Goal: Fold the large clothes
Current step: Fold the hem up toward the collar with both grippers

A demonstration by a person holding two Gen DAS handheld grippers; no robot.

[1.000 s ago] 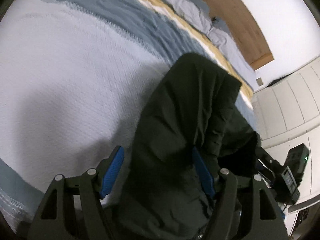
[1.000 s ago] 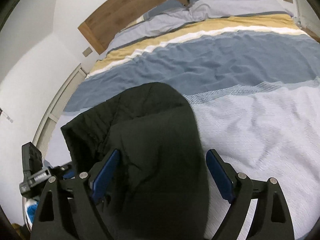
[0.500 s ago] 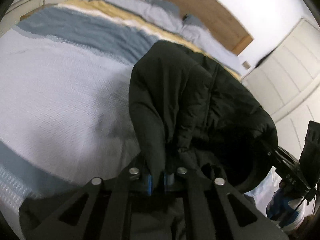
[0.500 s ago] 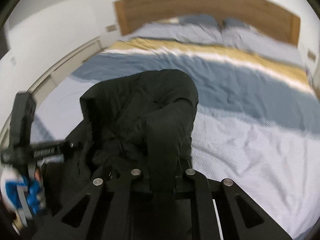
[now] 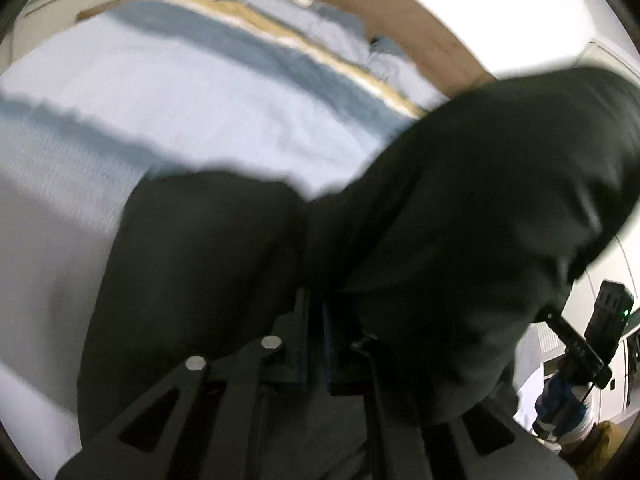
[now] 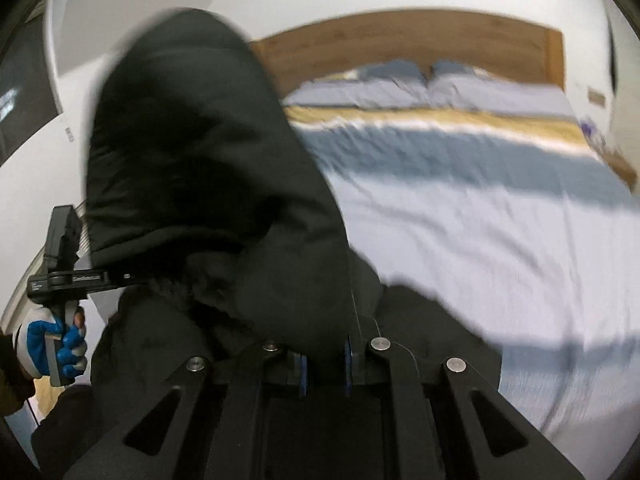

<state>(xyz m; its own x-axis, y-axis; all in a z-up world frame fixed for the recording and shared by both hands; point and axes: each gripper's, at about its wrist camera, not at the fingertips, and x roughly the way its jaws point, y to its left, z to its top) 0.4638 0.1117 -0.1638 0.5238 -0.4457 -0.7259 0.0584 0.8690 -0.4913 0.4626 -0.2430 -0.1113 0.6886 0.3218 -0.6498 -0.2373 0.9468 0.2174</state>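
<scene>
jacket (image 6: 208, 152): dark, padded, soft, bulky, probably light | raised over bed (image 6: 460, 240), 10 o'clock in right view | left tongs (image 5: 316, 344), right tongs (image 6: 325, 368) both clamped on fabric | grip edges, not puffy middle

Below me, the bed (image 6: 500, 240) wears a striped cover (image 6: 460, 160), with two pillows (image 6: 432, 88) against its wooden headboard (image 6: 400, 44).

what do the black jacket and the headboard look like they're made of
Black jacket: seemingly padded synthetic shell, matte, puffy with soft rounded folds; blur hides any stitching. Headboard: looks like wood or wood veneer, warm brown, matte, with faint grain streaks.
</scene>
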